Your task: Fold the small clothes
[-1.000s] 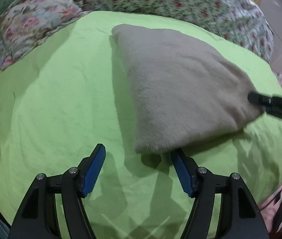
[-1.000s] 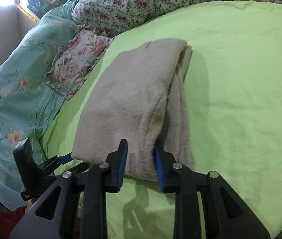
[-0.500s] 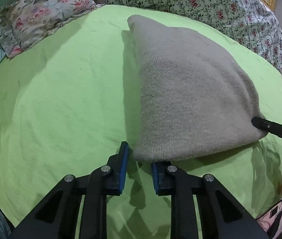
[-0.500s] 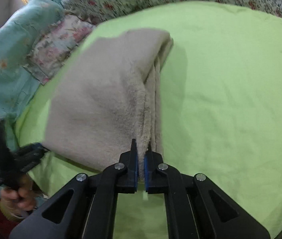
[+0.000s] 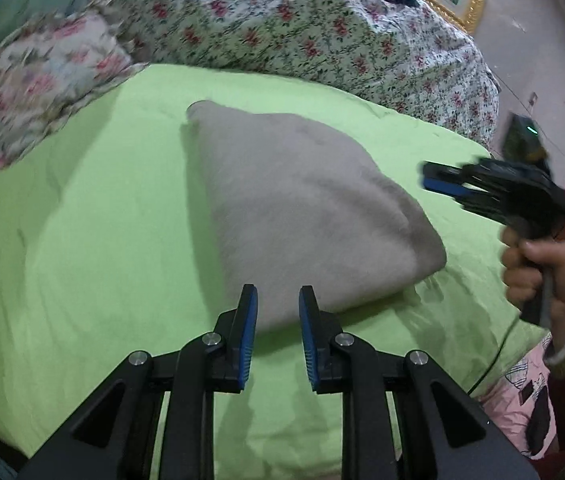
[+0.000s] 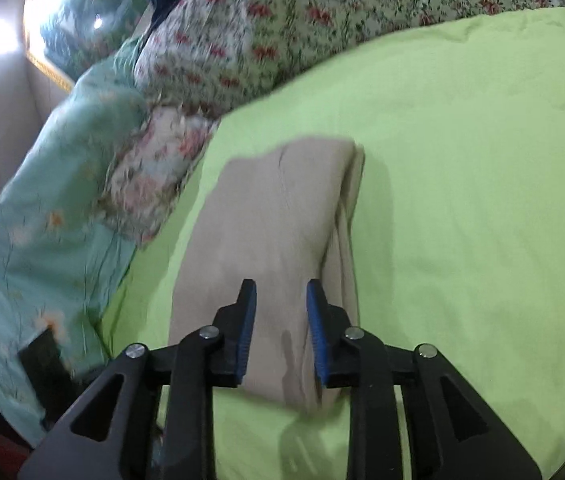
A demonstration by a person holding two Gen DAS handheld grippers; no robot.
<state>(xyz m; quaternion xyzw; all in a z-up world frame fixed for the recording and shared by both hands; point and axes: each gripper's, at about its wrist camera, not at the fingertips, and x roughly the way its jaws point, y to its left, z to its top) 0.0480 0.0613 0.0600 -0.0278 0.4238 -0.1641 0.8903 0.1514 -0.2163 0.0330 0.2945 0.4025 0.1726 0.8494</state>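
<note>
A folded beige fleece garment point(image 5: 302, 208) lies flat on the lime green bedsheet point(image 5: 82, 240). My left gripper point(image 5: 276, 300) is open and empty, raised just before the garment's near corner. In the right wrist view the same garment point(image 6: 278, 232) shows its stacked folded layers along the right edge. My right gripper point(image 6: 280, 292) is open and empty, hovering above the garment's near end. The right gripper also shows in the left wrist view point(image 5: 442, 180), lifted off to the right of the garment and held by a hand.
A floral quilt point(image 5: 282, 28) is piled along the far side of the bed. A floral pillow point(image 5: 42, 80) lies at the left. A teal floral blanket point(image 6: 42, 240) hangs beside the bed. A pink cloth point(image 5: 522, 392) lies at the bed's right edge.
Both grippers were shut on the garment's near corners half a second ago. Both have opened, let go and pulled back and up. The garment now rests flat on the sheet.
</note>
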